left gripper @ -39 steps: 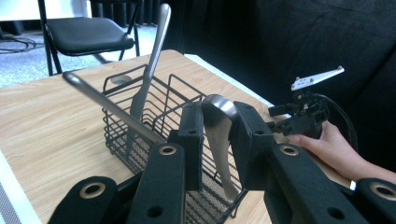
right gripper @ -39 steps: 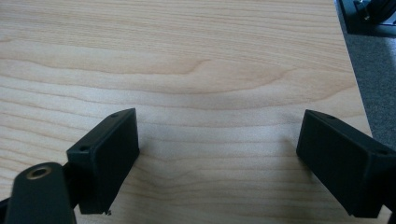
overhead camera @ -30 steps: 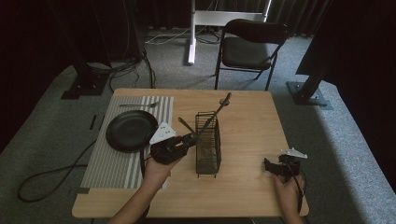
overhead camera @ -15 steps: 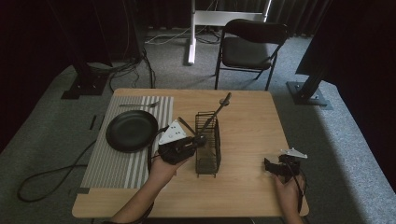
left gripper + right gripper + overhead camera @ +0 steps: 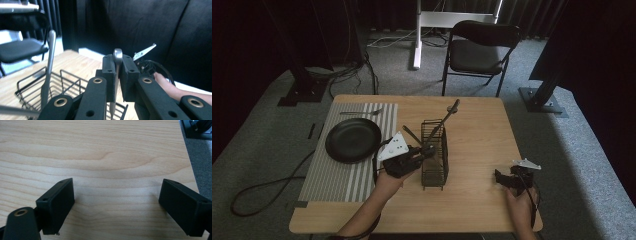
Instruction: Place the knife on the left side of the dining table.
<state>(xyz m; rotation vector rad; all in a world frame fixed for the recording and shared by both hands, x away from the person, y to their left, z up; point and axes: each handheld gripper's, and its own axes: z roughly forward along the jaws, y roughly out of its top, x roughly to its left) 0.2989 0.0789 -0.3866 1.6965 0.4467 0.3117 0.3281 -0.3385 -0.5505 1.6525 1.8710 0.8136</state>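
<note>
My left gripper (image 5: 424, 150) is at the left side of a black wire basket (image 5: 435, 172), shut on a silver piece of cutlery (image 5: 117, 56). The cutlery's rounded end pokes out past the pads, and its other end points down over the basket (image 5: 30, 85). A second long utensil (image 5: 451, 111) leans in the basket, its handle (image 5: 51, 45) sticking out toward the far right. My right gripper (image 5: 504, 179) rests near the table's right front corner. It is open (image 5: 116, 205), with bare wood between its fingers.
A black plate (image 5: 353, 140) lies on a striped placemat (image 5: 337, 180) at the left, with a fork (image 5: 359, 113) beyond it. A folding chair (image 5: 479, 50) stands behind the wooden table (image 5: 477, 130). Cables trail on the floor at the left.
My left hand has shifted slightly right, bringing the held cutlery up to the basket. The right hand has stayed put.
</note>
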